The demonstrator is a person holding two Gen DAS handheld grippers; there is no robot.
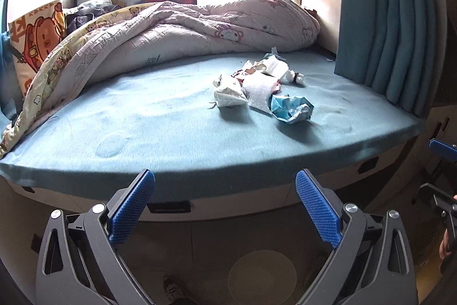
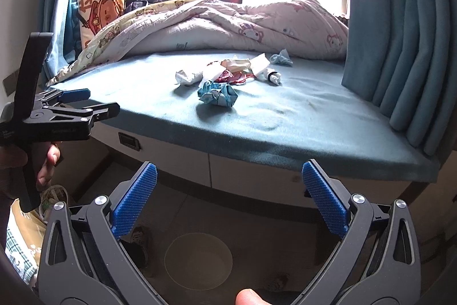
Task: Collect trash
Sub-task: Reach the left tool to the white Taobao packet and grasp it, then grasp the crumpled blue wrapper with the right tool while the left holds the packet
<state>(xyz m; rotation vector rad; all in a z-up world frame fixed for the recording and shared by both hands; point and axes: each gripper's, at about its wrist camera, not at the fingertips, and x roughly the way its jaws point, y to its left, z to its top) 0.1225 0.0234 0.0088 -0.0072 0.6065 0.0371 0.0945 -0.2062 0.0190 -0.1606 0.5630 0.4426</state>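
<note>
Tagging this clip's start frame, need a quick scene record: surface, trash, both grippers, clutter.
surface: bed with teal sheet
trash: loose pile right of centre on the sheet, untouched; includes blue crumpled wrapper, white crumpled paper, white tissue
left gripper: jaws wide open, empty, short of the bed edge
right gripper: jaws wide open, empty, short of the bed edge
clutter: quilt bunched at the back, teal curtain on the right

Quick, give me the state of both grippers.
Left gripper: open, jaws wide, holding nothing.
Right gripper: open, jaws wide, holding nothing.
Both are short of the trash on the bed.
</note>
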